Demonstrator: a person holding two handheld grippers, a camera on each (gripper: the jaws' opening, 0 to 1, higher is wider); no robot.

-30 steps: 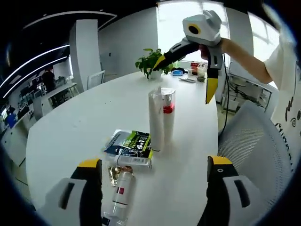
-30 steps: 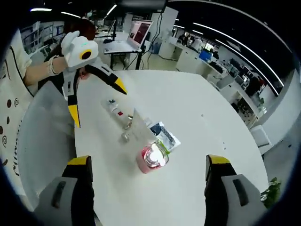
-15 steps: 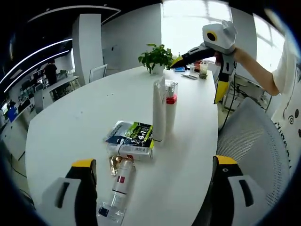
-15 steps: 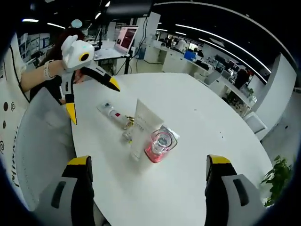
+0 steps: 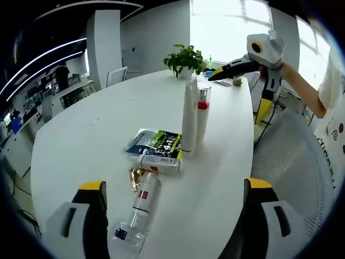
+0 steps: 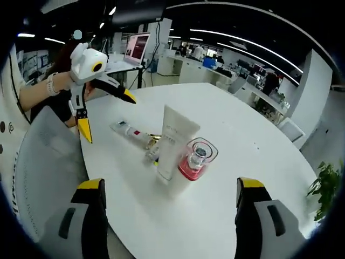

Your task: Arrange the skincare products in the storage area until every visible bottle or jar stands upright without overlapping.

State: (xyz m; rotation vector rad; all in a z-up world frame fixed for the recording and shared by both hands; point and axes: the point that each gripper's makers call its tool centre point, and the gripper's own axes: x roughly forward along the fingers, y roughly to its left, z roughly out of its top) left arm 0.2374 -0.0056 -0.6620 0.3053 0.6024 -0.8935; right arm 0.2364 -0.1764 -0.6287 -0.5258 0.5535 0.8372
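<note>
Clear plastic bottle with red label (image 5: 141,208) lies flat near the white tabletop (image 5: 81,140) edge, lengthwise ahead of the wide-open, empty left hand-held gripper (image 5: 175,186).

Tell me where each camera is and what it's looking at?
Left gripper view: rides on the left gripper, looking along the table at a lying bottle, a box, a standing tube and the right gripper in a hand.
Right gripper view: rides on the right gripper, facing back at the tube, a jar and the left gripper.
Both share the tube, lying bottle and table.
</note>
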